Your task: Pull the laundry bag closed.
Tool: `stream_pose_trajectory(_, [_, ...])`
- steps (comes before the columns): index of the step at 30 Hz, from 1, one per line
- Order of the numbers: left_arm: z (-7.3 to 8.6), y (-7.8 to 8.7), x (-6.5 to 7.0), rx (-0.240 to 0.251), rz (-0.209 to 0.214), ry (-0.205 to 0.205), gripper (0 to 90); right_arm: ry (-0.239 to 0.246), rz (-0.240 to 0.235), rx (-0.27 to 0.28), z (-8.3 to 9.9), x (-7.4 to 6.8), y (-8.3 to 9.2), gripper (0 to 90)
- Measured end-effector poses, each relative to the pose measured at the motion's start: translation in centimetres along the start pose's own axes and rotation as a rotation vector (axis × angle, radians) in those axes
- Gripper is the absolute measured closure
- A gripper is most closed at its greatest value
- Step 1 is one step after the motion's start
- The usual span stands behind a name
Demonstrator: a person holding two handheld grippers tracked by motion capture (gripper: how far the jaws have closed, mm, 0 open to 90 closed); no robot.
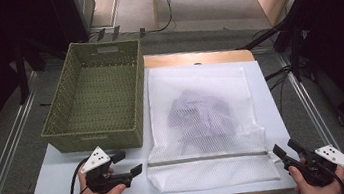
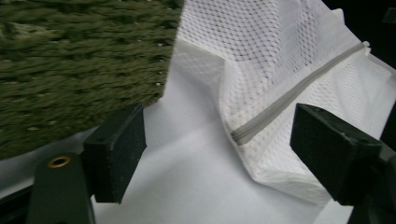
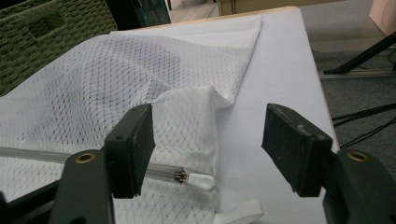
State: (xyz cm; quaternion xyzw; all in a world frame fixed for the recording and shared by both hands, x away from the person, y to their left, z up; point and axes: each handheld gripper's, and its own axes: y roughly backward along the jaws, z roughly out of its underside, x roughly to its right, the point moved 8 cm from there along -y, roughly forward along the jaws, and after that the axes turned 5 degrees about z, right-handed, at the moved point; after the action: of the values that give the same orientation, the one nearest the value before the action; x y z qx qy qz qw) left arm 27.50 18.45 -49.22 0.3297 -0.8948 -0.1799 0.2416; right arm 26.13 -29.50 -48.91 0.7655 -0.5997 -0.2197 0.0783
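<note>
You are holding both grippers, left [image 1: 132,163] and right [image 1: 284,149], fingers apart, beside the zipped mesh laundry bag [image 1: 203,123] on the worktop [image 1: 56,188]

High view overlooks table; both close gripper views share the mesh bag [image 1: 203,118].

My white mesh bag [image 1: 203,123] lies flat on the table, zipper [image 1: 208,158] closed along its near edge, dark clothing inside.
</note>
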Motion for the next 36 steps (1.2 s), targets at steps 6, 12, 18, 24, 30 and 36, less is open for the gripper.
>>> stream_pose_trajectory(6, [-0.2, 1.2, -1.1, 0.031, -0.017, 0.007, 12.9, -0.003, 0.002, -0.012, 0.0, 0.1, -0.3, 24.3])
stream_pose_trajectory(12, [-0.3, 2.3, -2.0, 0.061, -0.030, 0.008, 8.2, 0.009, -0.011, -0.033, 0.2, 0.0, -0.5, 17.3])
stream_pose_trajectory(18, [-0.1, 2.8, -2.7, 0.062, -0.058, 0.005, 8.1, 0.021, -0.027, -0.033, 0.2, -0.1, -0.5, 13.4])
stream_pose_trajectory(24, [0.0, 3.4, -3.3, 0.067, -0.070, 0.006, 8.1, 0.018, -0.051, -0.041, 0.2, 0.2, -0.5, 0.0])
stream_pose_trajectory(30, [0.2, 4.4, -4.1, 0.074, -0.080, -0.031, 2.4, 0.016, -0.029, -0.026, 0.1, 0.9, -0.3, 0.0])
stream_pose_trajectory(36, [0.4, 5.3, -4.9, 0.077, -0.107, -0.048, 0.0, 0.014, -0.022, -0.019, 0.1, 1.3, -0.3, 0.0])
